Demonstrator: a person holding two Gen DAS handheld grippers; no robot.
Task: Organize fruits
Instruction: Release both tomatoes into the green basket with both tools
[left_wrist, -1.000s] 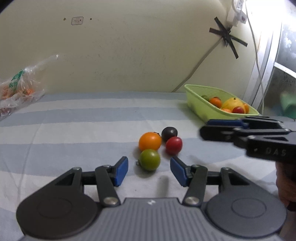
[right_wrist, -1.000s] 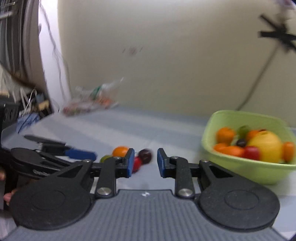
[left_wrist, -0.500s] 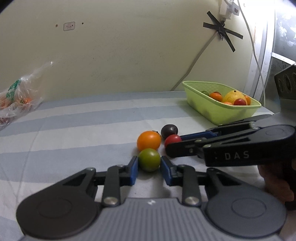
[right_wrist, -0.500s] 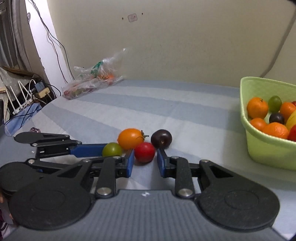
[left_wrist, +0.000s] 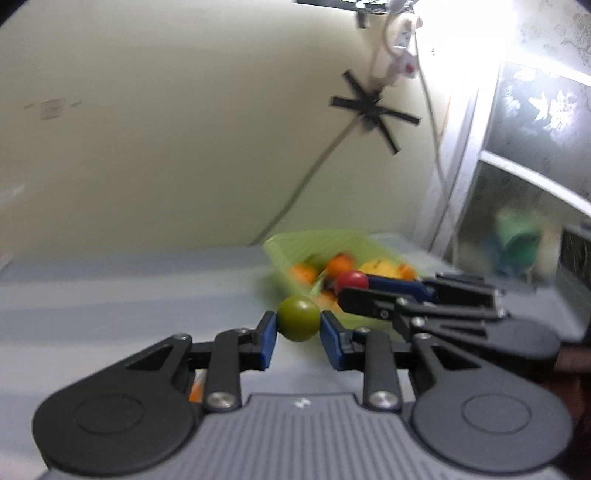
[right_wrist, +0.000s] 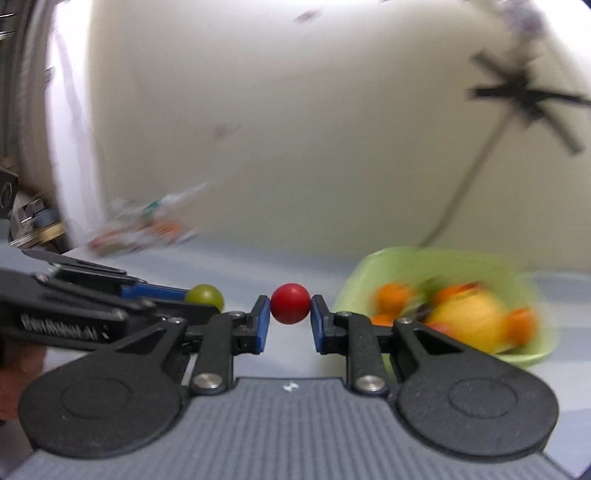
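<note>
While the left gripper (left_wrist: 298, 334) clamps a green fruit (left_wrist: 298, 319) between its blue pads, the right gripper (right_wrist: 286, 320) grips a red fruit (right_wrist: 290, 303). Both fruits are off the striped cloth (left_wrist: 110, 295), with the green basket (right_wrist: 436, 266) of fruit at two o'clock.

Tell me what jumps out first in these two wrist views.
In the left wrist view, the left hand-held gripper is shut on a green tomato, lifted clear of the striped cloth. In the right wrist view, the right hand-held gripper is shut on a red tomato. Just beyond both sits the light-green basket, blurred, already holding orange, yellow and red fruit.
</note>
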